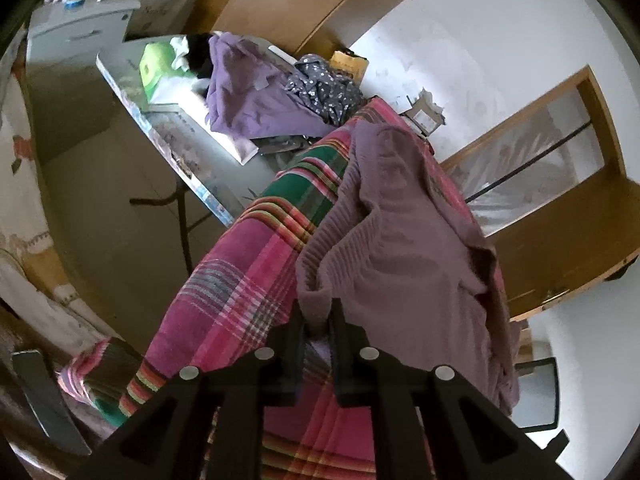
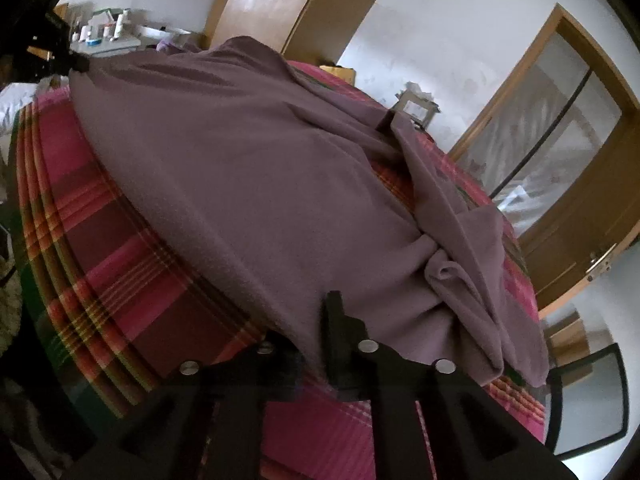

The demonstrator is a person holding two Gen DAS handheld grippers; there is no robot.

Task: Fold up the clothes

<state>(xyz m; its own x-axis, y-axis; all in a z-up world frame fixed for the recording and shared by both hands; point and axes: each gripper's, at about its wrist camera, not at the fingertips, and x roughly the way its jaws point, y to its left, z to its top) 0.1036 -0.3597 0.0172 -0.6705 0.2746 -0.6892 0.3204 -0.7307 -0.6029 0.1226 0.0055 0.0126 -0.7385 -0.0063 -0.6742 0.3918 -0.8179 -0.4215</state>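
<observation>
Left wrist view: the left gripper (image 1: 318, 322) stands at the near edge of a mauve knit sweater (image 1: 400, 240), its two black fingers (image 1: 340, 320) set narrowly apart with the sweater's ribbed hem between them; the pads appear to pinch the fabric. The sweater lies on a pink, green and orange plaid blanket (image 1: 248, 280) that covers the work surface. Beyond the blanket's far end, a table (image 1: 188, 152) bears a purple garment (image 1: 248, 96), a grey dotted garment (image 1: 324, 88) just to its right, and a green box (image 1: 154, 66) to its left. A white cabinet (image 1: 76, 40) stands farther left. A wooden-framed glass door (image 1: 560, 148) fills the right.

Right wrist view: the right gripper (image 2: 312, 320) meets the near edge of the same sweater (image 2: 240, 168), which spreads broadly across the plaid blanket (image 2: 120, 248), with a bunched, folded portion (image 2: 460, 272) at the right. The sweater's edge lies between the fingers (image 2: 334, 312); the left finger is largely hidden by cloth, so whether the pads press the fabric cannot be told. The glass door (image 2: 560, 128) appears at right, and a shelf of small bottles (image 2: 104, 28) at far left.
</observation>
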